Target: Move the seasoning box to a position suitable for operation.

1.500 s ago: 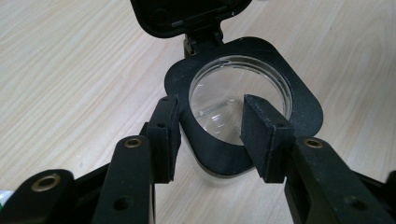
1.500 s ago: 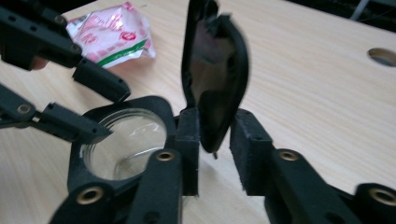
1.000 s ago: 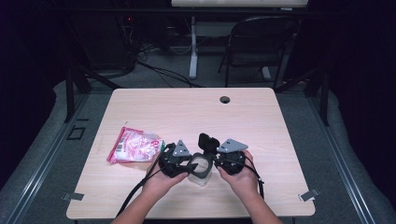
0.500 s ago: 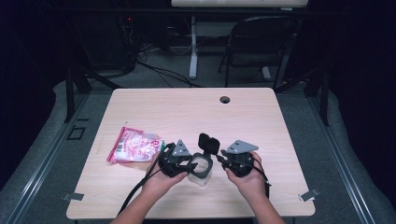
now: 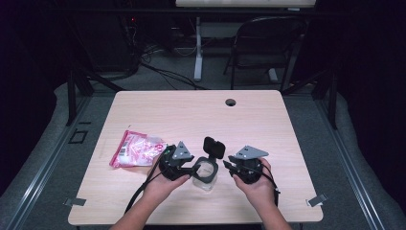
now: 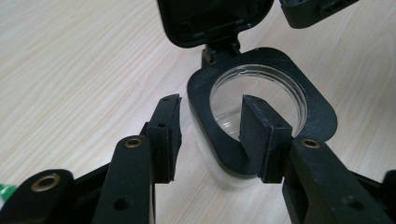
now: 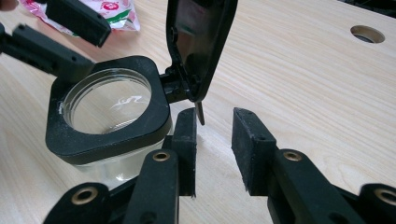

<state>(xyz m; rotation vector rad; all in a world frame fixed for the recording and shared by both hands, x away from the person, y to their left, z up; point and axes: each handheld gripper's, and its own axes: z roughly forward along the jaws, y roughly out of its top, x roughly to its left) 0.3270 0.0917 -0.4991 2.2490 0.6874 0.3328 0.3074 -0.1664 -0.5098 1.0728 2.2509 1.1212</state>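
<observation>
Clear jar [image 5: 205,173] betw. both grippers, bare table [image 5: 191,115] beyond

- Left gripper [image 5: 190,168]: held in the left hand [image 5: 160,184], it points toward the right gripper. Its jaws have just been opening and stand apart, one inside a clear container's rim, one outside its wall.
- Right gripper [image 5: 230,167]: held in the right hand [image 5: 256,184], it faces the left gripper. Jaws parted, nothing between them.
</observation>
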